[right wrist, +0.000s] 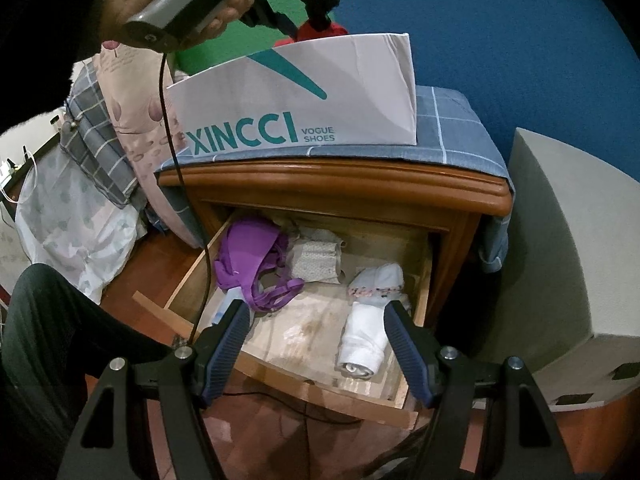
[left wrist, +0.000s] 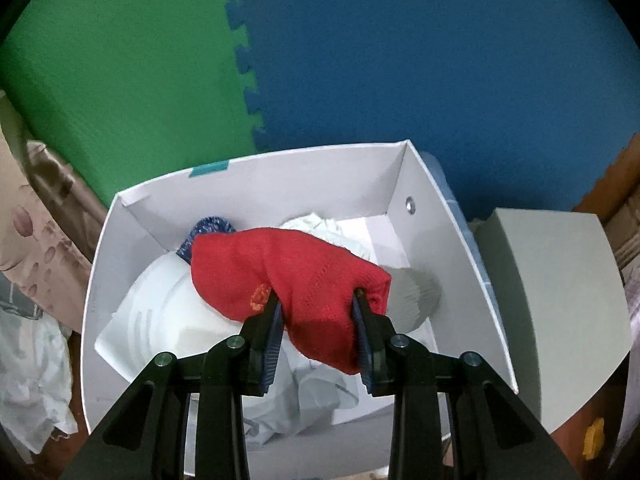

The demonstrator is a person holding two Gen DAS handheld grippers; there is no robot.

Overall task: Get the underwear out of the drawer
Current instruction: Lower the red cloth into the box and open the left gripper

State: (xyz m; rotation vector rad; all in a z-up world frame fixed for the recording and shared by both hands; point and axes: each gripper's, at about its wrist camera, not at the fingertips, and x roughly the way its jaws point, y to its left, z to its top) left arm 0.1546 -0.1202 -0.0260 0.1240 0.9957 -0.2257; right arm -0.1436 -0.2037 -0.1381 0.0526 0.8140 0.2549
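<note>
My left gripper (left wrist: 316, 300) is shut on a red knit garment (left wrist: 288, 268) and holds it just over the open white shoe box (left wrist: 432, 240). The box contains white cloth, a blue speckled piece (left wrist: 208, 232) and a grey item (left wrist: 416, 296). In the right wrist view a hand holds that gripper (right wrist: 304, 28) above the box (right wrist: 360, 92), with the red garment (right wrist: 320, 30) peeking over the rim. My right gripper (right wrist: 316, 308) is open over the pulled-out wooden drawer (right wrist: 320, 394). The drawer contains a purple bra (right wrist: 248, 256), a beige lace piece (right wrist: 316, 260) and a rolled white garment (right wrist: 368, 320).
The shoe box stands on a blue checked cloth (right wrist: 452, 128) covering the wooden nightstand. A grey box (right wrist: 560, 260) sits close on the right. Pillows and bedding (right wrist: 80, 220) crowd the left. A black cable (right wrist: 208, 260) hangs across the drawer's left side. Green and blue foam mats (left wrist: 400, 60) lie behind.
</note>
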